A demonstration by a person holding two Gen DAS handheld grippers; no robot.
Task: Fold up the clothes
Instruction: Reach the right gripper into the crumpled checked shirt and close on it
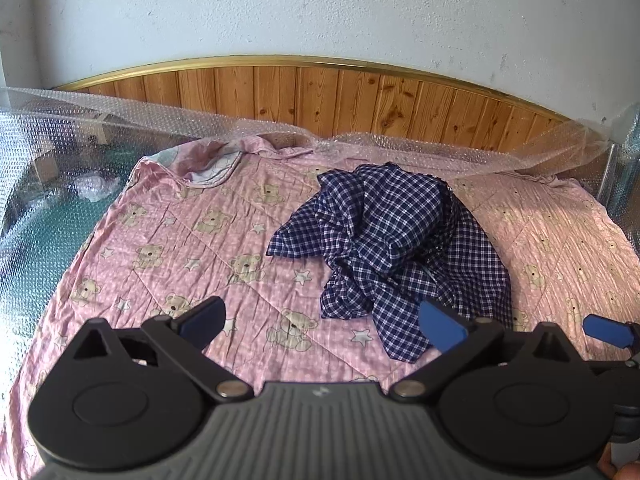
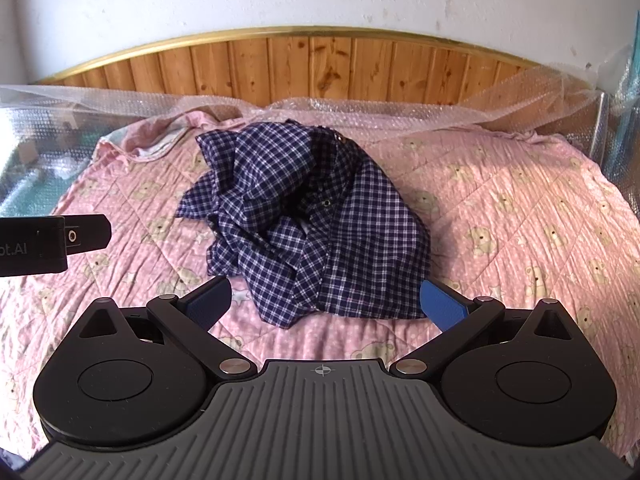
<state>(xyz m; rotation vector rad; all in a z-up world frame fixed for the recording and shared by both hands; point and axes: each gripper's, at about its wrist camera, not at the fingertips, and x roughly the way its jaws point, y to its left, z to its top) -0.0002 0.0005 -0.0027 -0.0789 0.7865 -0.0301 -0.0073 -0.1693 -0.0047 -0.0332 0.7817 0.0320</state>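
A crumpled navy-and-white checked shirt [image 2: 308, 220] lies heaped mid-bed on a pink teddy-bear quilt [image 2: 520, 216], with bare quilt on every side. The left gripper [image 1: 322, 326] and right gripper [image 2: 325, 300] hover low before it, fingers spread wide, empty. Only the left view shows floor clutter beyond the bubble wrap [image 1: 120, 108].

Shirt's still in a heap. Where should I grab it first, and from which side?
Judging by the pile, take the shirt at the near hem lying flat on the quilt. Come in low from the front with the open right gripper. That edge is loose and thin, while the bunched middle stacks several layers. The open left gripper could pinch the near-left flap.
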